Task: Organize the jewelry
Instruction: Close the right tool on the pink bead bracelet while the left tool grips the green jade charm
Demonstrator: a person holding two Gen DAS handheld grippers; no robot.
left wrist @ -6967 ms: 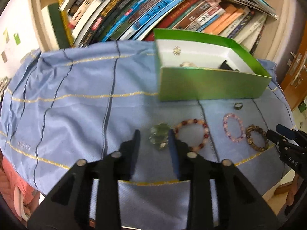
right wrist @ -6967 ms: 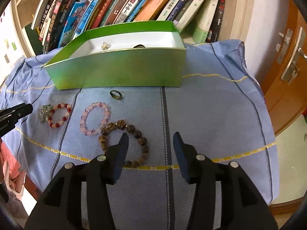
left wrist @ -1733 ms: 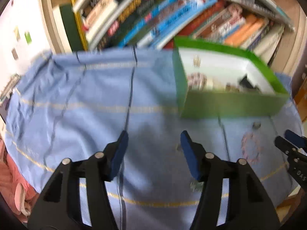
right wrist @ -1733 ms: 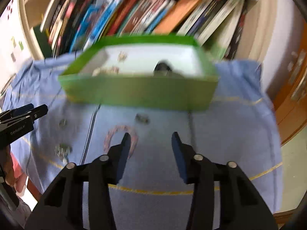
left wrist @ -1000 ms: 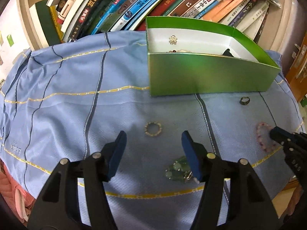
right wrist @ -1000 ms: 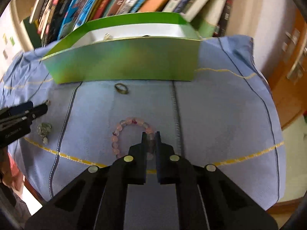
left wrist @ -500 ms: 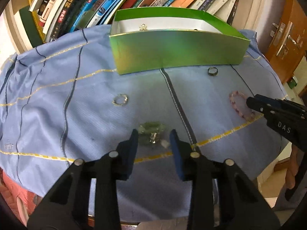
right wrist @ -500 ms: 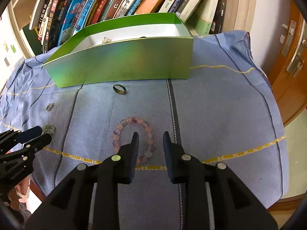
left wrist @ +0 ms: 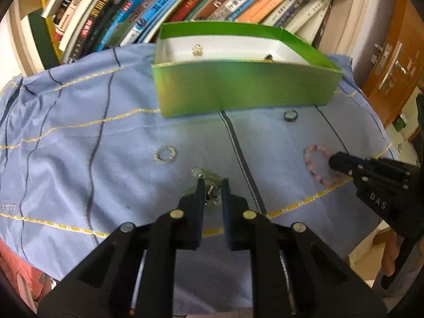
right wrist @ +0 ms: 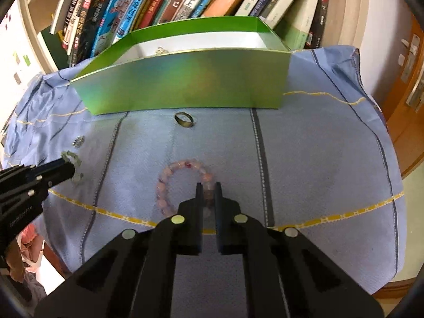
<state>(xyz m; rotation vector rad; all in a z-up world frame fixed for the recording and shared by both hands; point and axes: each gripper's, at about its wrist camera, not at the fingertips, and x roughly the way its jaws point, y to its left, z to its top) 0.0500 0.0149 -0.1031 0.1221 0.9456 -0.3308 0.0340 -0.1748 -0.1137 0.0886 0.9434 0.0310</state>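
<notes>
My left gripper [left wrist: 211, 182] points down at the blue cloth, and its jaws are closing on a pale green crystal piece [left wrist: 205, 173] pinched between the pads. My right gripper [right wrist: 208, 185] is closing on the near side of a pink bead bracelet [right wrist: 180, 165], with a bead between its pads. In the right wrist view the left gripper [right wrist: 71, 171] shows at the left with the green crystal piece [right wrist: 69, 157]. A dark ring [right wrist: 184, 120] and a small sparkly ring [left wrist: 165, 154] lie loose on the cloth. The green box [left wrist: 238, 87] stands behind them.
A shelf of leaning books [left wrist: 159, 2] rises right behind the box. The blue cloth [left wrist: 66, 137] hangs over the table's front edge. A wooden door with a metal handle [left wrist: 392, 69] is at the right. A small brooch [left wrist: 197, 50] lies inside the box.
The left jaws narrowed from wide open and now pinch the green crystal piece. The right jaws parted briefly around the pink bracelet, then closed on it. The red and brown bracelets left the cloth.
</notes>
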